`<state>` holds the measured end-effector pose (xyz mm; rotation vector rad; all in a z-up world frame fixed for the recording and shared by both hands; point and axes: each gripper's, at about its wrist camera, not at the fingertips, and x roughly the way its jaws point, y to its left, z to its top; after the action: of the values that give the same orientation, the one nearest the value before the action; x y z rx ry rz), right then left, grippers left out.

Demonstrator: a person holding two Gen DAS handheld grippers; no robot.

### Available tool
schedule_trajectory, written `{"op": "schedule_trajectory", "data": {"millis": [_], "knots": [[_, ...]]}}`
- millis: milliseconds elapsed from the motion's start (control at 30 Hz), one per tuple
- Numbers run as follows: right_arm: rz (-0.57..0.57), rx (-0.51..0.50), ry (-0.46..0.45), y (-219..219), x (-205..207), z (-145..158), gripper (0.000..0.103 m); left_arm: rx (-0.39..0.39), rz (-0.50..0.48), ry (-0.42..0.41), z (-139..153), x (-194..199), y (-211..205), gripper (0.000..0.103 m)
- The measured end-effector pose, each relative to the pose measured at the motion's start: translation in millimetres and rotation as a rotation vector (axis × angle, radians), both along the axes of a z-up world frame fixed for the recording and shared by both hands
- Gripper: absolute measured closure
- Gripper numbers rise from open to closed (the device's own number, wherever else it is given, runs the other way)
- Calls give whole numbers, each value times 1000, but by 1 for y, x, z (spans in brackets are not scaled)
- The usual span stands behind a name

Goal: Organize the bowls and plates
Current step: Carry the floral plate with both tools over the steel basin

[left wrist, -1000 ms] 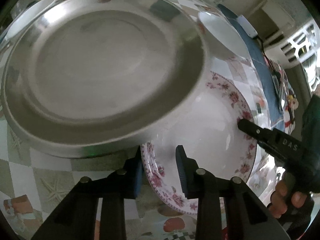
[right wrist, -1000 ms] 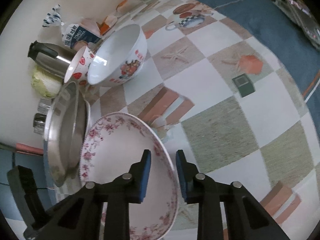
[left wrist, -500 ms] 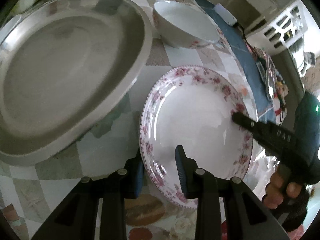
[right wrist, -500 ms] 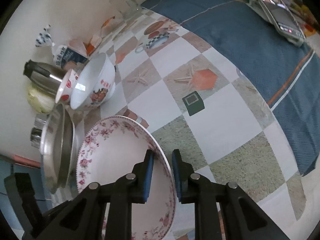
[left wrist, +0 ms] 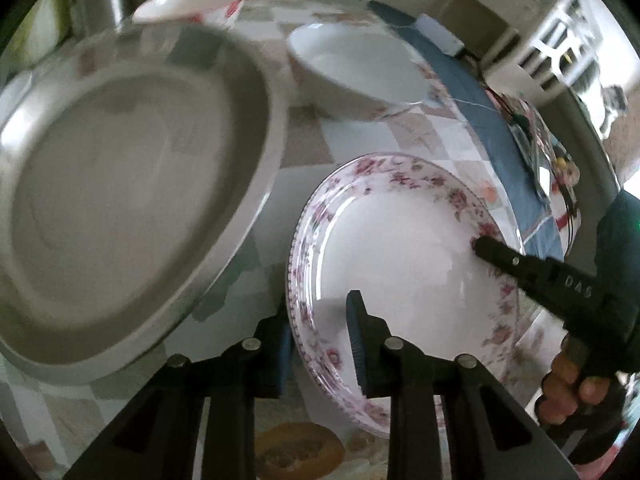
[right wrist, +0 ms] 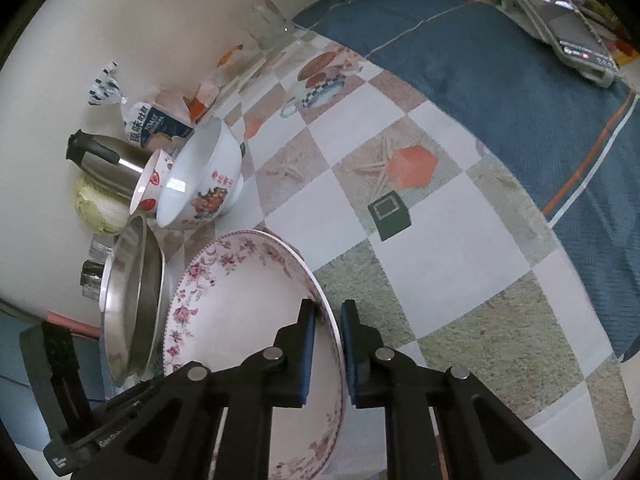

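- Two plates are seen on the checked, picture-printed worktop [right wrist: 432, 256], part of which is covered by a blue cloth [right wrist: 500, 80].
- A large round stainless-steel plate [left wrist: 120, 184] is seen at the left, blurred, just beside the floral one; whether it rests flat cannot be told.
- A white plate with a pink floral rim [left wrist: 400, 264] is gripped at opposite edges by both grippers.
- Its near rim is straddled by the left gripper [left wrist: 320, 340], jaws not fully closed; firm contact cannot be told.
- Its rim is clenched between the jaws of the right gripper [right wrist: 328, 348].
- A white bowl with red decoration [right wrist: 204, 176] stands beyond, a smaller red-patterned bowl [right wrist: 154, 184] touching it.
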<state>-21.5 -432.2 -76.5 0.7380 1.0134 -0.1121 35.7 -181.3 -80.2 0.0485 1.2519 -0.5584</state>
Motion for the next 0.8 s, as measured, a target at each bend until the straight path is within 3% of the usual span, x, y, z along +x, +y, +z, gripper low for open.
{"op": "schedule_trajectory", "data": {"millis": [267, 800], "knots": [[-12, -28, -58, -4, -6, 17, 89, -14, -50, -117, 20, -4, -13, 77], [12, -112, -147, 5, -11, 71, 89, -143, -31, -220, 57, -6, -4, 77]]}}
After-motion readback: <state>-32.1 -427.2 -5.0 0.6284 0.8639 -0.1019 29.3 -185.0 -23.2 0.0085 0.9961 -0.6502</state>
